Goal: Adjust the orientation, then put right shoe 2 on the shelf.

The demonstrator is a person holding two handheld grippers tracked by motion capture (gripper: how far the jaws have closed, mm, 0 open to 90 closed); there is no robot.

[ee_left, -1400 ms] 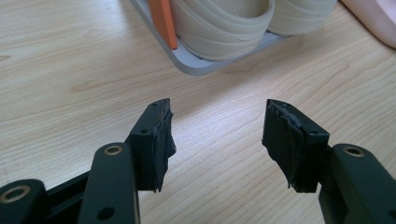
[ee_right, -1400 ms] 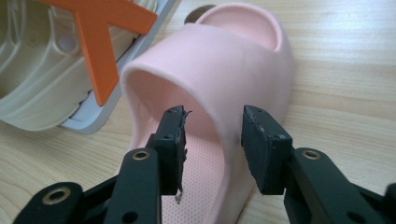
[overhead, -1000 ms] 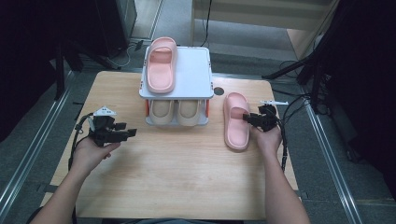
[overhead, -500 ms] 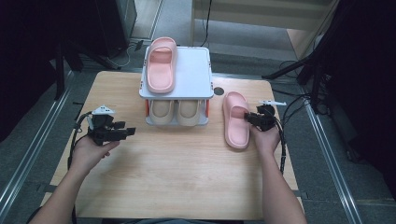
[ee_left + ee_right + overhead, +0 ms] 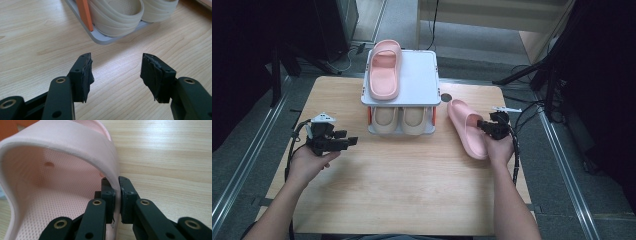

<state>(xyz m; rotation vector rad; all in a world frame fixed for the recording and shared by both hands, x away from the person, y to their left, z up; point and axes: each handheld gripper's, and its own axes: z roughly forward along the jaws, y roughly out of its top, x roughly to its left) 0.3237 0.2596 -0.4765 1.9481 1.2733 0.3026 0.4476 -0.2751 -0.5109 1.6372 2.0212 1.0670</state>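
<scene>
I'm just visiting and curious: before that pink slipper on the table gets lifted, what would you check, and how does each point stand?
1. Right hand-held gripper has just closed on the pink slipper, pinching its strap edge: ok.
2. Grip firm enough to lift: cannot tell.
3. Rack top has free space beside the other pink slipper: ok.
4. Left hand-held gripper open, out of the way: ok.
5. Beige slippers stay tucked in the lower shelf: ok.

Beige slippers point(image 5: 401, 119) in rack point(image 5: 422, 75), wood table point(image 5: 412, 180)

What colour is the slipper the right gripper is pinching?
Pink. The slipper has a dotted footbed, clearest in the right gripper view, where the right gripper clamps its strap.
</scene>
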